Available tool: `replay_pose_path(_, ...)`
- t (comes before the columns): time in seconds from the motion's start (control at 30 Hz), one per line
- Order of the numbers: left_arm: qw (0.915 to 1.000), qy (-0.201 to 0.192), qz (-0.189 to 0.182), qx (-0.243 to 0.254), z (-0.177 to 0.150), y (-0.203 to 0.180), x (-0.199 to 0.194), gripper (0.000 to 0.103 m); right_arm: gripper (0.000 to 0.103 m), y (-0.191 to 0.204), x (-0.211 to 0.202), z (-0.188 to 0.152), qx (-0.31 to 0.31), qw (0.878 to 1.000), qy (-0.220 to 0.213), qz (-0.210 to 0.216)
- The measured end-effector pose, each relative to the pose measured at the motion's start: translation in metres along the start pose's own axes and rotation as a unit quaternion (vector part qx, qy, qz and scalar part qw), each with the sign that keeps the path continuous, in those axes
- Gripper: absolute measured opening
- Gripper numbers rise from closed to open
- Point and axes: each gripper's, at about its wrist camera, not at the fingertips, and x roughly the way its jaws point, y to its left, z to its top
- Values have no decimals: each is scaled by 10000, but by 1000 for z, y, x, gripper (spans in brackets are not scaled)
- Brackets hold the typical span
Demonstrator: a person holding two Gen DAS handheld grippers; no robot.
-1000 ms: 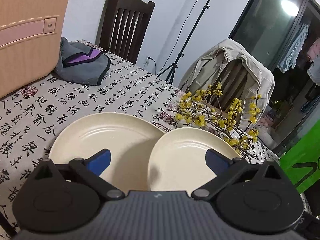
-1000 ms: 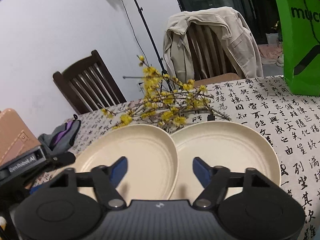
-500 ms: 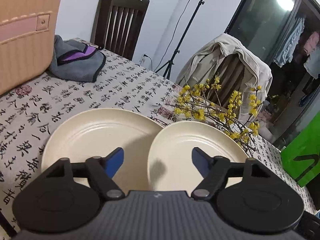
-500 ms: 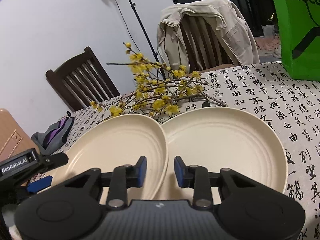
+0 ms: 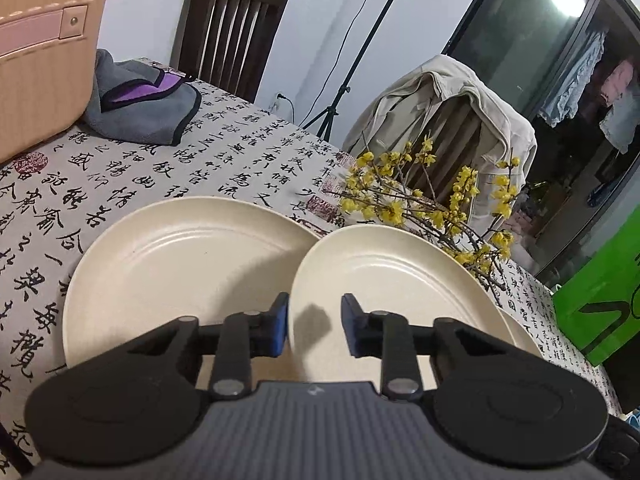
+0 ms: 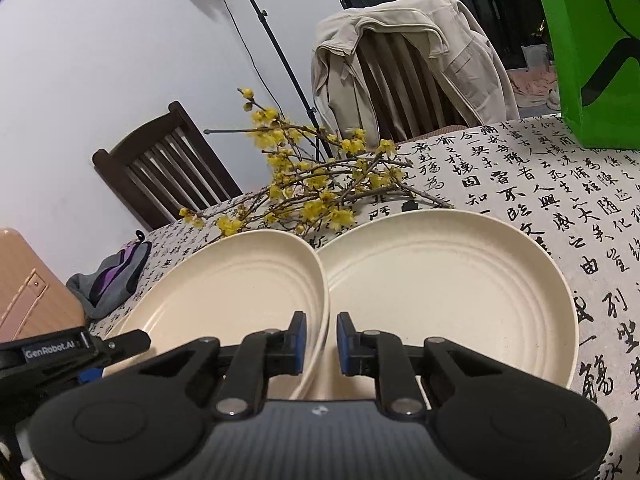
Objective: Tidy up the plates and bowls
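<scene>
Two cream plates lie side by side on the calligraphy tablecloth (image 5: 120,184), rims meeting in the middle. In the left wrist view I see the left plate (image 5: 180,264) and the right plate (image 5: 400,288). My left gripper (image 5: 316,330) hovers over their meeting rims. Its jaws are closing, a gap still shows, and nothing is pinched between the blue pads. In the right wrist view the left plate (image 6: 240,292) and right plate (image 6: 448,284) lie ahead. My right gripper (image 6: 322,340) is shut to a narrow slit above the rims and holds nothing.
Yellow blossom branches (image 5: 432,208) lie just behind the plates. A grey and purple cloth (image 5: 144,108) and a tan case (image 5: 40,60) sit at the far left. A green bag (image 6: 592,52) stands at the right. Wooden chairs, one with a beige jacket (image 6: 400,60), line the far edge.
Both grippers' jaws have swung inward from wide open, the right down to a slit and the left to a small gap. Neither hand has shifted noticeably and the plates lie where they were.
</scene>
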Motion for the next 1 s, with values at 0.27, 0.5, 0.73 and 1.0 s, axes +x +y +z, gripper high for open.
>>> replay_pose_path(0.27, 9999, 50, 58, 72, -1, 1, 4, 19, 12, 3, -1, -2, -64, 10000, -51, -29)
replay_pose_path(0.5, 9996, -5, 155, 241, -1, -2, 4, 17, 12, 5, -2, -2, -127, 9999, -93, -68)
replay_pose_path(0.73, 9982, -119, 327, 493, -3, -7, 3, 17, 12, 7, -2, -3, -198, 9997, -88, -113)
replay_pose_path(1.0, 9978, -126, 369, 537, -3, -7, 3, 17, 12, 9, -2, -4, -263, 9995, -115, -128)
